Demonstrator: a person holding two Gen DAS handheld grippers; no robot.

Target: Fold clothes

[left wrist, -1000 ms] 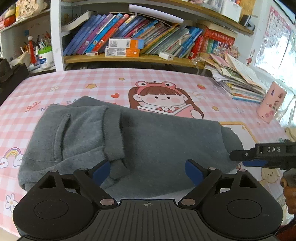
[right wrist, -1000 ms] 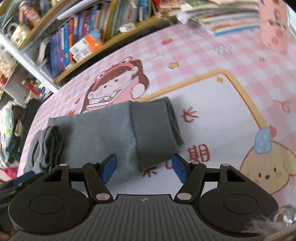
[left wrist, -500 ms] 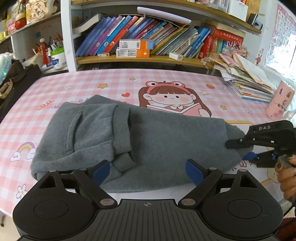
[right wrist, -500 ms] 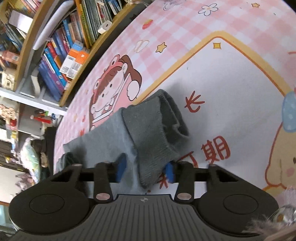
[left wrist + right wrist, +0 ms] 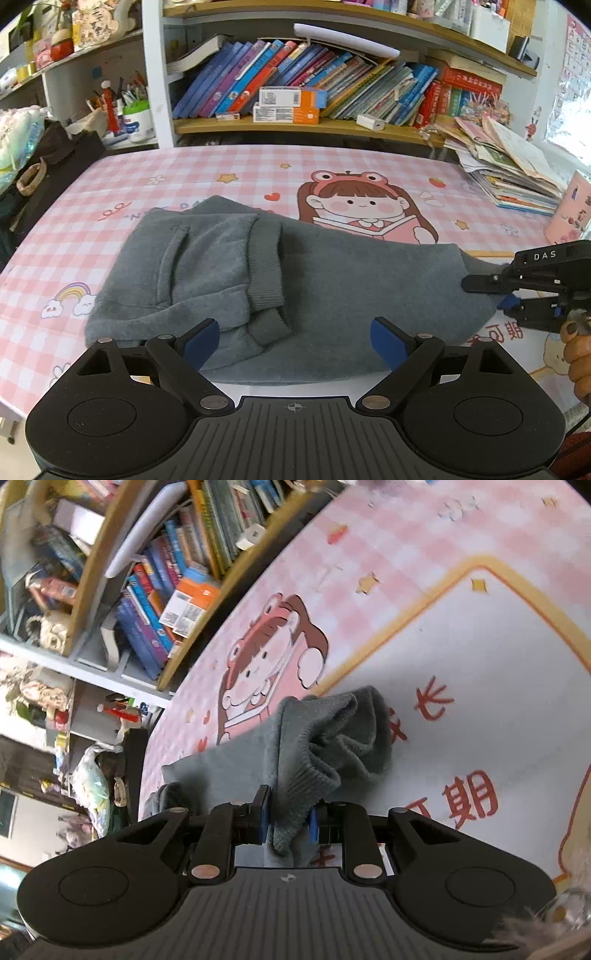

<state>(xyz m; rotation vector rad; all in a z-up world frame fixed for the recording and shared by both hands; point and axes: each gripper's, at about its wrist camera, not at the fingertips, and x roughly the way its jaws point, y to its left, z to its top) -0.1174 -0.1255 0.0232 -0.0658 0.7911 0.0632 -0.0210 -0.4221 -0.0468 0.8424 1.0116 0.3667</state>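
Note:
A grey knit sweater (image 5: 332,280) lies partly folded across the pink checked table, its ribbed cuff (image 5: 264,269) lying over the left part. My left gripper (image 5: 295,338) is open and empty, hovering just above the sweater's near edge. My right gripper (image 5: 287,821) is shut on the sweater's ribbed right end (image 5: 314,760) and lifts it off the table, bunching the cloth. It also shows in the left wrist view (image 5: 502,295) at the sweater's right end.
The table cover (image 5: 184,177) has a cartoon girl print (image 5: 354,206). A bookshelf (image 5: 295,96) stands behind the table. A stack of magazines (image 5: 509,173) and a pink cup (image 5: 569,210) sit at the back right. A dark bag (image 5: 44,166) is at the left.
My right gripper has closed on the sweater's right end and raised it, tilting as it went. My left gripper has drawn back and up slightly, still open.

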